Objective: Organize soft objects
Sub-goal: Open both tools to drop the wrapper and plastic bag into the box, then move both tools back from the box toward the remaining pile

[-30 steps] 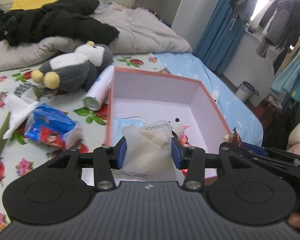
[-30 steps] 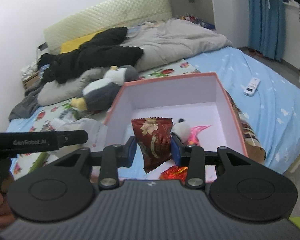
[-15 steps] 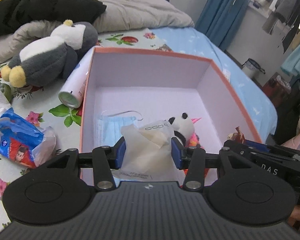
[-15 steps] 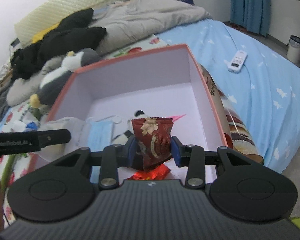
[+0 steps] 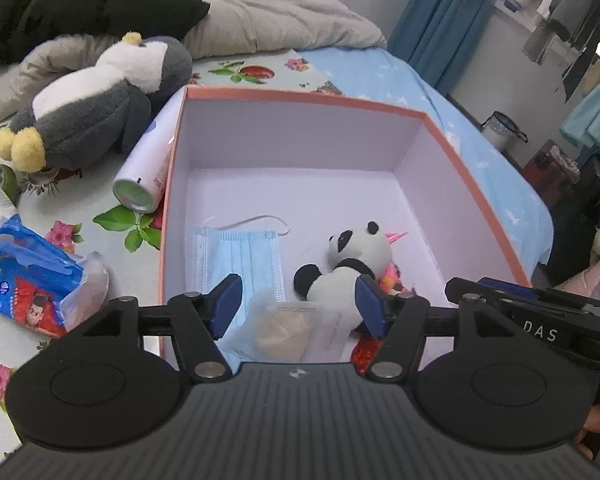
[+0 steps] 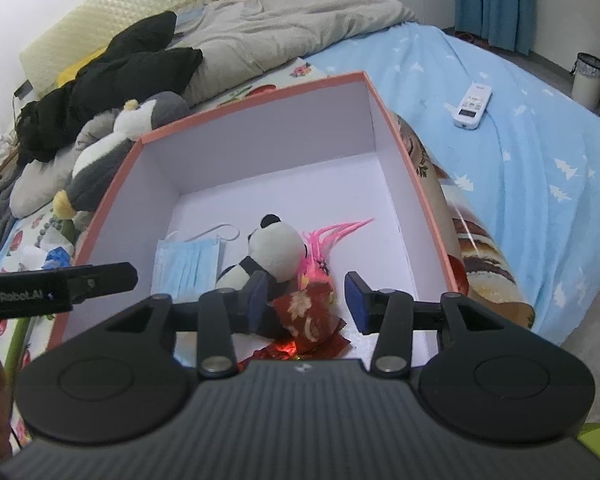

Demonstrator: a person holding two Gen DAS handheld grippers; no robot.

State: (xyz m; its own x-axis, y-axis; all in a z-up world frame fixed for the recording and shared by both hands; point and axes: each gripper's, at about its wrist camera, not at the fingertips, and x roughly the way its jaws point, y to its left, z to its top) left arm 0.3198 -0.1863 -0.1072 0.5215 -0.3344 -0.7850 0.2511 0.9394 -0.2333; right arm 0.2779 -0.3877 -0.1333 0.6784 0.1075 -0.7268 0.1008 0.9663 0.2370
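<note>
An open pink-rimmed box [image 5: 300, 97] [image 6: 256, 96] stands on the bed. Inside lie a blue face mask [image 5: 236, 260] [image 6: 188, 262], a small panda plush [image 5: 352, 260] [image 6: 274, 248], a pink feathered toy [image 6: 328, 240], a clear bag with a beige item [image 5: 288, 326] and a dark red snack packet [image 6: 306, 318]. My left gripper [image 5: 298, 306] is open above the clear bag. My right gripper [image 6: 306, 304] is open above the red packet.
A grey and white penguin plush [image 5: 96, 100] [image 6: 112, 152] and a white spray can [image 5: 148, 168] lie left of the box. A blue tissue pack [image 5: 36, 284] lies nearer. A printed cylinder [image 6: 460, 232] lies against the box's right side. A remote [image 6: 472, 106] lies on the blue sheet.
Both grippers have opened over the box. The clear bag has dropped from the left one and the red packet from the right one onto the box floor.
</note>
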